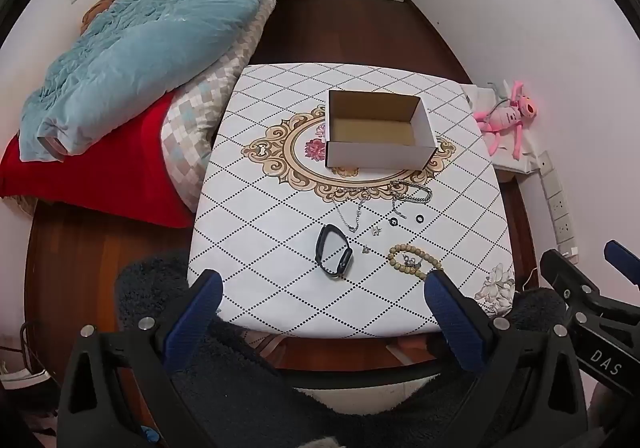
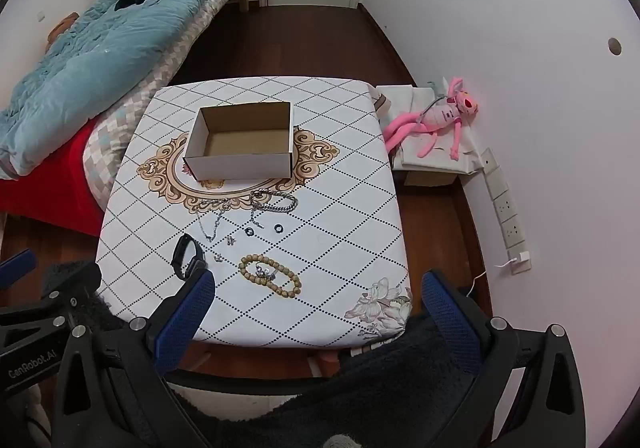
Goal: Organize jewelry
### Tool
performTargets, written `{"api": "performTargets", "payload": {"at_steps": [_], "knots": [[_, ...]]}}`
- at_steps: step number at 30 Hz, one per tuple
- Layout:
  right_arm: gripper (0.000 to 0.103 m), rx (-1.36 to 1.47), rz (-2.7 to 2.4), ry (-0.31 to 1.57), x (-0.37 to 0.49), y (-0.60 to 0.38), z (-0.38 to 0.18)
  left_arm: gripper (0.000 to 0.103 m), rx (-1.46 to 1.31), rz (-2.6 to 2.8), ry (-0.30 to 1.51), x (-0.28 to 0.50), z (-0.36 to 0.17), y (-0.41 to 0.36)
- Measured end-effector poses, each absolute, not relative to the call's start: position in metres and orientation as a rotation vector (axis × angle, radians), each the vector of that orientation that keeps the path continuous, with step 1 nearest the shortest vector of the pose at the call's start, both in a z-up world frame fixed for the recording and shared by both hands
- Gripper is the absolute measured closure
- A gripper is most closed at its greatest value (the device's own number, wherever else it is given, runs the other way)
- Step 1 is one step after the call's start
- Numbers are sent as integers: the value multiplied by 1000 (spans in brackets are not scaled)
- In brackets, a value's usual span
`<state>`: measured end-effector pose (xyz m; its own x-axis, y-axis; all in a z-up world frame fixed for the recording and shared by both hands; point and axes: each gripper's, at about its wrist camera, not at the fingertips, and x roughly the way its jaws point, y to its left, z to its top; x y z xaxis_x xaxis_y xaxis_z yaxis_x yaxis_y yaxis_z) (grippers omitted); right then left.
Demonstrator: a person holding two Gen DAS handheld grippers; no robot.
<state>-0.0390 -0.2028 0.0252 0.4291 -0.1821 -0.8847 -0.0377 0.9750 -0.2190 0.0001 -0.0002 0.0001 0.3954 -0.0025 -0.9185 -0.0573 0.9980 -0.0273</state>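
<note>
An open cardboard box (image 1: 378, 129) (image 2: 240, 141) stands empty in the middle of the patterned table (image 1: 280, 207) (image 2: 340, 207). In front of it lie silver chains (image 1: 412, 191) (image 2: 276, 201), two small dark rings (image 1: 419, 218) (image 2: 277, 228), tiny earrings (image 1: 375, 231) (image 2: 229, 240), a black wristband (image 1: 334, 252) (image 2: 187, 256) and a wooden bead bracelet (image 1: 414, 262) (image 2: 270, 275). My left gripper (image 1: 322, 288) hangs open above the table's near edge, nothing between its fingers. My right gripper (image 2: 320, 288) is likewise open and holds nothing, near the same edge.
A bed with a blue duvet (image 1: 132, 47) (image 2: 100, 39) and red sheet (image 1: 92, 175) borders the table's left side. A pink plush toy (image 1: 506, 115) (image 2: 440, 119) lies on a low stand at the right wall, beside wall sockets (image 2: 506, 211). Dark wooden floor lies beyond.
</note>
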Motion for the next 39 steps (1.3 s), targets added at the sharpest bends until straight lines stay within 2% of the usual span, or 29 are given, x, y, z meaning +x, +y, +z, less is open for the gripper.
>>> {"api": "performTargets", "payload": {"at_steps": [39], "knots": [[0, -217, -82, 1131, -38, -201, 29, 0, -47, 26, 1147, -1, 7, -1]]}}
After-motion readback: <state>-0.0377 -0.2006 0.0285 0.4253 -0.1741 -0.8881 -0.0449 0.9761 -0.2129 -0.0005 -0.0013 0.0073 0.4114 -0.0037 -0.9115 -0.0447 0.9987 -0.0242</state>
